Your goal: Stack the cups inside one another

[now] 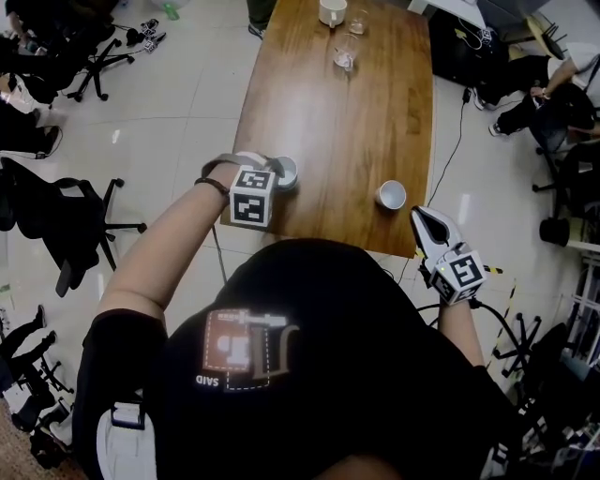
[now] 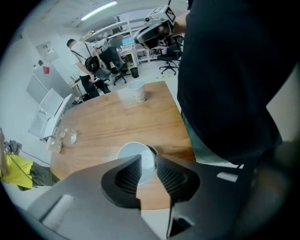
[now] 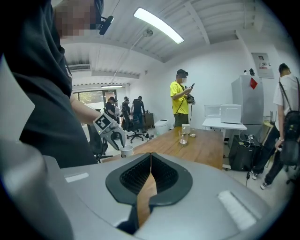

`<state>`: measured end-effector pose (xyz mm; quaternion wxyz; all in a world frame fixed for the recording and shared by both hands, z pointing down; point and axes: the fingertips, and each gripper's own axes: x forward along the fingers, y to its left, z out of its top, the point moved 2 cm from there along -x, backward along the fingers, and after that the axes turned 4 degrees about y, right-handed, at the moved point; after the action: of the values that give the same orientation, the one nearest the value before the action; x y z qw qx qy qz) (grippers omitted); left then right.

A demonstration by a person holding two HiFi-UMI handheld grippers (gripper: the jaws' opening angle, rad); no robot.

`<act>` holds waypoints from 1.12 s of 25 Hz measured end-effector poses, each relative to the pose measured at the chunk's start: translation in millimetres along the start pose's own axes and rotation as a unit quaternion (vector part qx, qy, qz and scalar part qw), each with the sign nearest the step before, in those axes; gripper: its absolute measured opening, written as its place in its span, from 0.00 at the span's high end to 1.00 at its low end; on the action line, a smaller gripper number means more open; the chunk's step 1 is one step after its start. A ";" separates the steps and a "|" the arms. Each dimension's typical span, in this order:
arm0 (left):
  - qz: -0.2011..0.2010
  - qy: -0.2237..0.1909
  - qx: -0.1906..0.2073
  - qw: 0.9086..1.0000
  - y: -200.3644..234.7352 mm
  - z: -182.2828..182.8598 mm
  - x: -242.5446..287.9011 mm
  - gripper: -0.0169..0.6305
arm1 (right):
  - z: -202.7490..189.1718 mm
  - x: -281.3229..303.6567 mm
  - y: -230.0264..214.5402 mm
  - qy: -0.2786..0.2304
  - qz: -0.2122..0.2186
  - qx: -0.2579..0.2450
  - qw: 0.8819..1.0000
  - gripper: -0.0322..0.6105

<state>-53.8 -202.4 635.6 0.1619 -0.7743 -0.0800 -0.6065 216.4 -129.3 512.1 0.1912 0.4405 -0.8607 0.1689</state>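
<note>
A white cup (image 1: pixel 286 172) stands near the left front edge of the wooden table (image 1: pixel 328 122). My left gripper (image 1: pixel 277 178) points steeply down at it. In the left gripper view the cup's (image 2: pixel 131 153) right rim sits in the gap between the pads, which do not press on it; the left gripper (image 2: pixel 148 157) is open. A second white cup (image 1: pixel 391 194) stands apart near the table's right front edge, also seen as the cup (image 2: pixel 138 91). My right gripper (image 1: pixel 422 217) hovers off the near edge, just right of that cup. It (image 3: pixel 150 155) is shut and holds nothing.
A white mug (image 1: pixel 332 11) and two glasses (image 1: pixel 345 58) (image 1: pixel 357 21) stand at the table's far end. Office chairs (image 1: pixel 66 220) stand on the floor at the left. A cable (image 1: pixel 448 150) runs down the right side. People stand around the room.
</note>
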 end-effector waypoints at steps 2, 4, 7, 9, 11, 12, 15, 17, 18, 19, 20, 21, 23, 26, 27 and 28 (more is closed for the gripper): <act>0.003 -0.010 -0.020 1.000 4.4 2.3 -4.3 0.78 | 0.7 -0.6 0.0 -0.001 0.002 -0.004 1.000 0.92; 0.023 -0.033 -0.043 0.998 13.0 5.5 -20.1 0.77 | 5.1 0.3 0.4 -0.005 0.005 -0.009 1.000 0.92; 0.099 -0.135 -0.139 0.976 35.5 8.5 -68.0 0.77 | 15.8 1.7 -0.9 -0.023 0.006 -0.009 1.000 0.92; 0.144 -0.243 -0.243 0.928 44.2 4.4 -103.9 0.78 | 24.5 1.6 -3.0 -0.038 0.009 0.004 0.999 0.92; 0.168 -0.352 -0.344 0.854 41.8 -8.1 -129.9 0.83 | 32.2 2.0 -5.2 -0.054 0.014 0.020 0.998 0.92; 0.175 -0.401 -0.392 0.809 36.9 -17.0 -137.2 0.87 | 34.2 2.6 -6.0 -0.061 0.015 0.026 0.998 0.92; 0.167 -0.489 -0.513 0.685 11.6 -38.9 -132.0 0.96 | 35.3 6.4 -6.6 -0.072 0.018 0.035 0.997 0.92; 0.154 -0.489 -0.552 0.657 -6.8 -42.5 -111.5 0.97 | 35.4 10.0 -4.8 -0.073 0.022 0.036 0.996 0.92; 0.148 -0.484 -0.566 0.651 -13.7 -42.8 -102.4 0.97 | 34.8 11.9 -3.5 -0.073 0.026 0.037 0.996 0.92; 0.144 -0.482 -0.577 0.644 -18.0 -43.0 -96.5 0.97 | 34.0 13.9 -2.1 -0.073 0.029 0.039 0.996 0.92; 0.141 -0.482 -0.584 0.637 -19.8 -43.1 -94.0 0.97 | 33.4 16.0 -0.3 -0.071 0.033 0.040 0.996 0.92; 0.140 -0.483 -0.586 0.635 -19.6 -42.5 -93.8 0.97 | 33.2 18.0 1.8 -0.068 0.036 0.040 0.996 0.92; 0.142 -0.482 -0.576 0.645 -16.2 -39.2 -96.4 0.97 | 32.4 21.1 5.5 -0.064 0.042 0.039 0.996 0.92; 0.145 -0.481 -0.561 0.658 -10.6 -37.5 -101.4 0.97 | 31.3 23.1 10.1 -0.058 0.046 0.035 0.997 0.92; 0.145 -0.482 -0.560 0.657 -9.2 -38.2 -102.8 0.97 | 30.6 23.4 10.4 -0.057 0.046 0.034 0.997 0.92; 0.145 -0.484 -0.561 0.656 -8.2 -39.0 -103.9 0.97 | 29.6 23.4 10.3 -0.055 0.046 0.035 0.997 0.92</act>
<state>-118.1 -200.7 544.8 -0.2789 -0.9037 0.3217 -0.0447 190.0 -153.5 496.3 0.1198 0.4157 -0.8828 0.1827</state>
